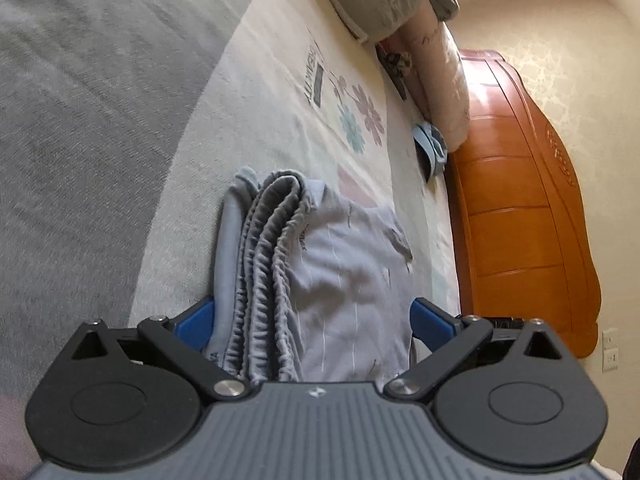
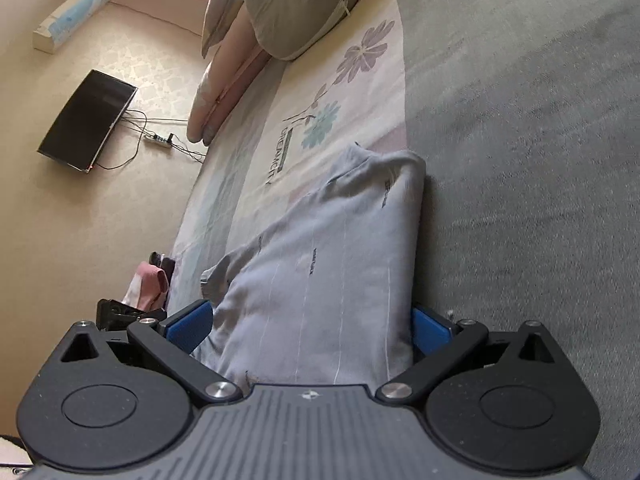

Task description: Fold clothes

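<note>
A folded light grey garment (image 1: 344,264) with thin pale stripes and a gathered elastic waistband (image 1: 264,240) lies on the floral bed sheet (image 1: 280,92). My left gripper (image 1: 314,318) is open wide, and its blue pads (image 1: 196,320) straddle one end of the bundle, which fills the gap. In the right wrist view the same garment (image 2: 320,264) runs away from the camera. My right gripper (image 2: 308,322) is also open wide, and its blue pads (image 2: 188,322) flank the other end. Cloth hides the inner face of each far pad.
A grey blanket (image 1: 80,120) covers part of the bed beside the sheet. Pillows (image 2: 296,8) and a pink rolled quilt (image 1: 440,80) lie along the bed's edge by the wooden headboard (image 1: 520,220). A wall TV (image 2: 88,120), a power strip (image 2: 158,140) and pink clothing (image 2: 146,284) show beyond.
</note>
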{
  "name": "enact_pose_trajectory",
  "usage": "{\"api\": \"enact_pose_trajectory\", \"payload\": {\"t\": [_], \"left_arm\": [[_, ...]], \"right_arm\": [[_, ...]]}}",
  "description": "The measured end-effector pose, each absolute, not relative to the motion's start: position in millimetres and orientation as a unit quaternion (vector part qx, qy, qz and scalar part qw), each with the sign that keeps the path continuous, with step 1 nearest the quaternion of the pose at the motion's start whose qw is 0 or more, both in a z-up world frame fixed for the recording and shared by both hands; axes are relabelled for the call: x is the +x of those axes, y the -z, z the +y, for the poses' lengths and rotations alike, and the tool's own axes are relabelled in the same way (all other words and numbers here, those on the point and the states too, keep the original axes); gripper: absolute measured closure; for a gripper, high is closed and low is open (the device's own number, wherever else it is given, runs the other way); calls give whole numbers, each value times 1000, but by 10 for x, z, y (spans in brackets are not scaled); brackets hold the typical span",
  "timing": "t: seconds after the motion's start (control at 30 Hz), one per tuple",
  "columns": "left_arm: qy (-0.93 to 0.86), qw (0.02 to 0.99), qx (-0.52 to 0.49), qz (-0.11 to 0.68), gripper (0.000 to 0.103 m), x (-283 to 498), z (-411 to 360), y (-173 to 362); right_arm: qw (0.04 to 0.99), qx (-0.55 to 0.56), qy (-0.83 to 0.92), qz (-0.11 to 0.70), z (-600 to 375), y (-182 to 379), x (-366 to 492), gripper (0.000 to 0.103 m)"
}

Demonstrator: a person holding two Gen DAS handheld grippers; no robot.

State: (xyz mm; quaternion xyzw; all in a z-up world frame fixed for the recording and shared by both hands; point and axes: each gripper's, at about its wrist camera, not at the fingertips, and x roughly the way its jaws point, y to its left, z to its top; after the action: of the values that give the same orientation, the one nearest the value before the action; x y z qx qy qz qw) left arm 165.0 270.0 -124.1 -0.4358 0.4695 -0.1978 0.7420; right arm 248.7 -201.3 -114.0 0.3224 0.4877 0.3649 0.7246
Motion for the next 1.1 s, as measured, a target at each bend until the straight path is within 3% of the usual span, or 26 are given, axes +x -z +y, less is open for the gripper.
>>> {"api": "enact_pose_trajectory", "payload": {"t": [0.23,0.5,0.73,0.93,1.1], "left_arm": [[212,743,-427,470,3,2082,2638,1258],[236,719,-429,493,3,1788,2682,1290],[250,723,-423,485,2,2175,2564,1323],[267,711,-418,498,2,1873,2626,1318],[273,719,-414,487,2,2072,2541,1333]], "right_arm": [[720,341,-361,485,-1975,1152,2659,0],[703,342,-382,493,-2013,1167,2581,0],[687,364,-395,490,-1912,1195,2724,0],[677,350,-412,500,-1938,1188,2634,0],[665,363,-430,490,-1939,1222,2629,0]]}}
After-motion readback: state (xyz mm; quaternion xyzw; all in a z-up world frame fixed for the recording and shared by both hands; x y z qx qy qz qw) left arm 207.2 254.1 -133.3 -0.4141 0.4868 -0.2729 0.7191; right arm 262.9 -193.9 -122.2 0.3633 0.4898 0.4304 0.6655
